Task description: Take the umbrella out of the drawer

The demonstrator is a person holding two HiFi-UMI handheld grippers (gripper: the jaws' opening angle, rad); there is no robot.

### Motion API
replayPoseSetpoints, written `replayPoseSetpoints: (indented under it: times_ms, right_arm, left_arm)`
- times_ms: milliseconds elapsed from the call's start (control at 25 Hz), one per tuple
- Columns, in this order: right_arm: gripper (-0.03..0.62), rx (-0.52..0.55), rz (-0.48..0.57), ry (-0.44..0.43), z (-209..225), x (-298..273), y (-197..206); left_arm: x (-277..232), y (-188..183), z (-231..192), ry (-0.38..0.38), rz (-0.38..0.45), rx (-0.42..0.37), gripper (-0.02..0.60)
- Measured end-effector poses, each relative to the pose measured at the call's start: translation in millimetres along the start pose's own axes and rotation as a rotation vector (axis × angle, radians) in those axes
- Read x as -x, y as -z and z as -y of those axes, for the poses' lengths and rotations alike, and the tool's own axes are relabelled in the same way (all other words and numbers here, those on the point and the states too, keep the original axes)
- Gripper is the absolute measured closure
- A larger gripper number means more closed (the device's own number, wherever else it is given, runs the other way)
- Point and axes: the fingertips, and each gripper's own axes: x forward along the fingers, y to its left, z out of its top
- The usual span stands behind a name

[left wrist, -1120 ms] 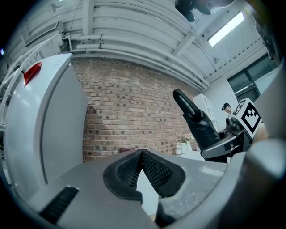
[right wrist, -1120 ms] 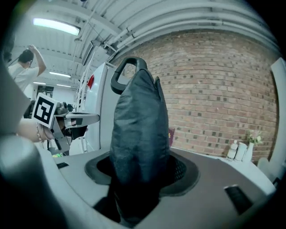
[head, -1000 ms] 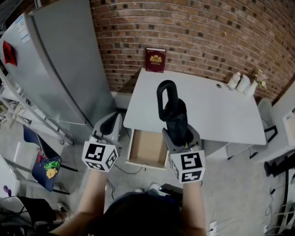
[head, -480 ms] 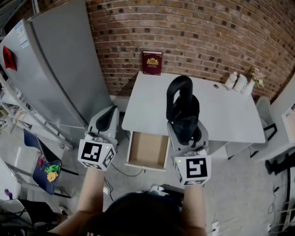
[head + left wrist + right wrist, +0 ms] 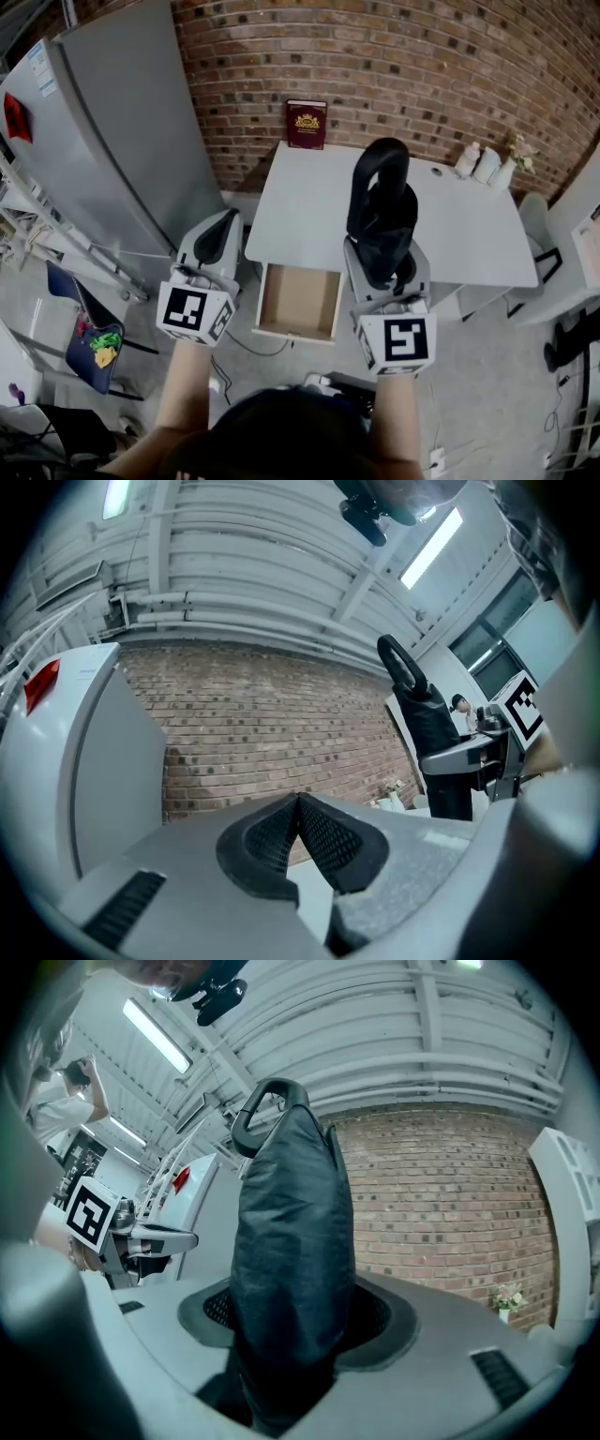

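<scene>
Nearest the camera, the person's two forearms reach forward, each ending in a marker cube. The left gripper [image 5: 214, 246] hangs by the desk's left edge, above the floor, with its jaws brought together and nothing between them. The right gripper [image 5: 385, 269] is clamped on the folded black umbrella [image 5: 382, 220], its pads pressing the fabric-wrapped body from both sides. The umbrella is clear of the drawer and in the air over the desk's front half, standing roughly upright with its loop handle [image 5: 379, 167] at the top. Just below and to the left, the wooden drawer [image 5: 300, 302] stands pulled out from under the white desk [image 5: 469, 244], and its floor looks bare. Farther back, a red book [image 5: 307, 125] leans against the brick wall [image 5: 422, 56] and a few small white bottles [image 5: 484, 165] sit at the desk's far right corner; a grey refrigerator [image 5: 122, 141] stands to the left. The lifting out looks done, so the risk now lies in the carry. The grip sits low on soft, slick cloth while the handle rides high, so a quick swing could let the umbrella tip or slide through the pads. Setting it down carelessly near the back could knock the book or bottles, and the open drawer juts out where a leg could catch it.
</scene>
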Motion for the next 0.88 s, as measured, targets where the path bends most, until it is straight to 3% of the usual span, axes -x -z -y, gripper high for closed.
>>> replayPoseSetpoints:
  times_ms: [880]
  right_arm:
    - [0.345,0.009,-0.016,-0.008,-2.6,6.0,-1.5]
  left_arm:
    - [6.1,-0.1,3.6,0.005,-0.013,-0.001,0.584]
